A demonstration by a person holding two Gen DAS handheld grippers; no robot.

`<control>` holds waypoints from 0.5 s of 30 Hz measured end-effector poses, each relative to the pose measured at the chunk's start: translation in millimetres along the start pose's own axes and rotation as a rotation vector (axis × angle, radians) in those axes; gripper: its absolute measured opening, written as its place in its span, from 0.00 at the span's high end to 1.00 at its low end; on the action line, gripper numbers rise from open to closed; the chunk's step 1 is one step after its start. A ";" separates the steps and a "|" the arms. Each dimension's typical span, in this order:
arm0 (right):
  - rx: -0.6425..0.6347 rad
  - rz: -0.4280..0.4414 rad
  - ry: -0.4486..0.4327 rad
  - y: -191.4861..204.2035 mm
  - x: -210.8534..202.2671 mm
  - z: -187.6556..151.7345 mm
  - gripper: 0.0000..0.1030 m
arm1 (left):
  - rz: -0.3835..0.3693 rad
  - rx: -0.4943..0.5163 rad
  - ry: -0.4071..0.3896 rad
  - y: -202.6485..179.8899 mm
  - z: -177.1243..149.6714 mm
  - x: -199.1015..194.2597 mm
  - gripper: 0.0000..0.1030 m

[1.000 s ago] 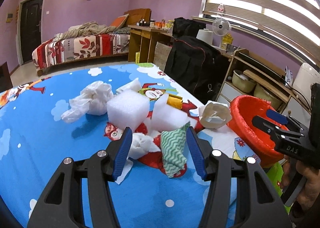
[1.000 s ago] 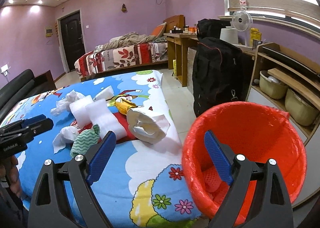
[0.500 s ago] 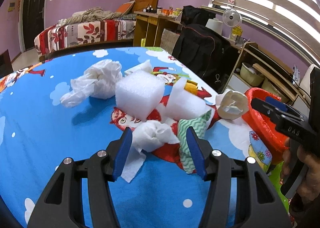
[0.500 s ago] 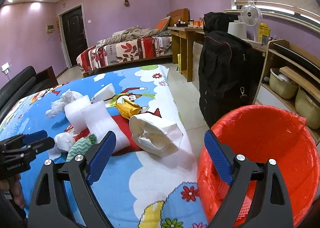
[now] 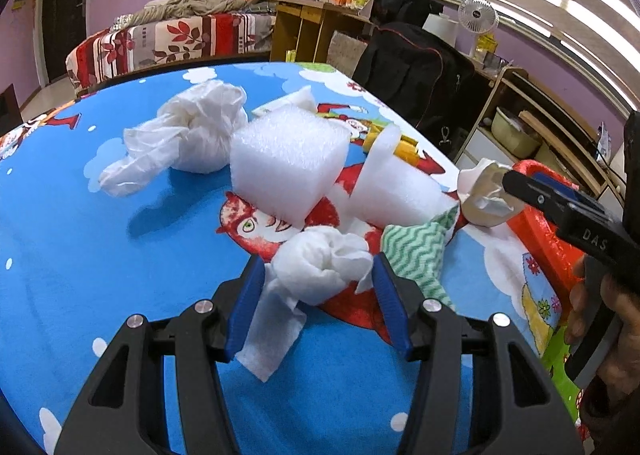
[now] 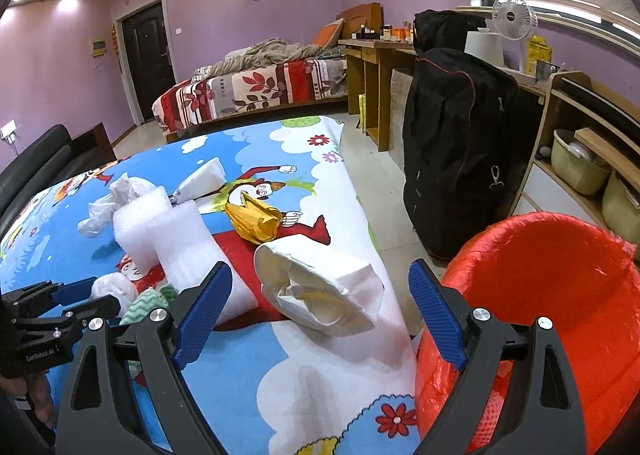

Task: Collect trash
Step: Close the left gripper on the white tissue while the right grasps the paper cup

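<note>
Your left tool (image 5: 318, 279) is spread wide, its blue pads straddling the crumpled white tissue wad (image 5: 320, 265) on the cartoon-print bench (image 5: 80, 235), not yet pinching it. Just right of that wad lies the green zigzag cloth (image 5: 416, 251), touching the right pad. Beyond them sit the plastic bag (image 5: 188, 139) and two white foam blocks (image 5: 288, 163), one leaning against the other. Further right, the yellow wrapper (image 6: 252, 221) lies behind a crumpled white paper bag (image 6: 320, 291) near the bench's edge. Your right tool (image 6: 320, 315) is spread too, holding nothing, hovering over that paper bag. At the far right, the red bin (image 6: 560, 295) stands just beside the bench edge.
</note>
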State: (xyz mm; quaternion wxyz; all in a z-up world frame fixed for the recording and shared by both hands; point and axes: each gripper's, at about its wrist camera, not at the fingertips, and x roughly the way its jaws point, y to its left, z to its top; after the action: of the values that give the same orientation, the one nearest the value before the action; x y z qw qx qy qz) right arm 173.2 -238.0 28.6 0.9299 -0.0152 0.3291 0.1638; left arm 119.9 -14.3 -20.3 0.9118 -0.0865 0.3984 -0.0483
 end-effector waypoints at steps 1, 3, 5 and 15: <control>0.000 0.000 0.002 0.4 1.5 0.3 0.18 | 0.000 -0.001 0.006 0.5 -0.1 2.1 0.49; 0.000 -0.002 0.011 0.6 6.6 1.3 0.18 | -0.002 -0.003 0.014 0.7 0.5 5.5 0.50; -0.002 -0.005 0.018 2.0 11.4 3.4 0.18 | -0.003 0.000 0.023 1.3 0.4 8.0 0.57; -0.012 -0.033 0.058 7.4 30.5 7.6 0.18 | -0.025 -0.008 0.033 7.0 0.3 9.9 0.66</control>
State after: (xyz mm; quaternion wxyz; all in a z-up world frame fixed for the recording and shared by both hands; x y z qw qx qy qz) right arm 197.7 -221.0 16.3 0.9224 -0.0307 0.3546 0.1501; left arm 127.0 -8.9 -28.6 0.9042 -0.0945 0.4123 -0.0593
